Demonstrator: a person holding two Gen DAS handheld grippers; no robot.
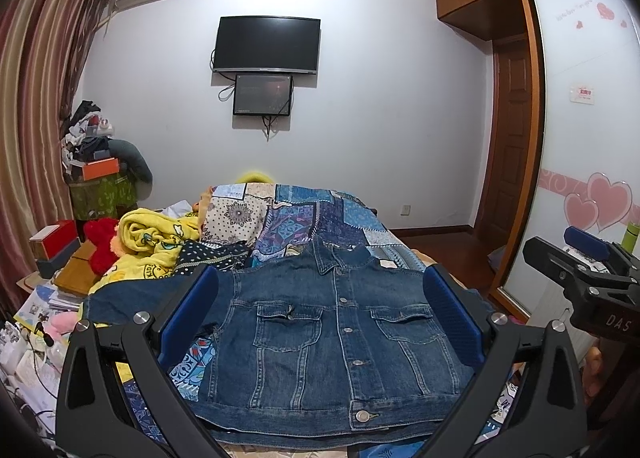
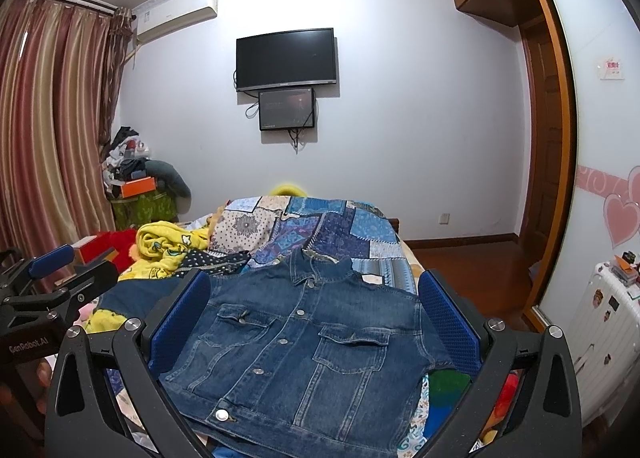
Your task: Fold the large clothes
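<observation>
On the patchwork quilt (image 1: 304, 214), a denim jacket (image 1: 340, 334) is laid flat
Both grippers, left (image 1: 320, 322) and right (image 2: 316, 326), are held above it with jaws spread, likely ready for folding

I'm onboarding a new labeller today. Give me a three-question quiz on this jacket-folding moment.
1. True or false: the left gripper is clamped on the denim jacket.
2. Which lies directly under the jacket: (a) yellow blanket, (b) patchwork quilt, (c) bare floor?
3. Fill in: the jacket lies front up with its buttons ____.

Key: 1 false, both it and the right gripper are open and holding nothing; 2 b; 3 fastened.
</observation>
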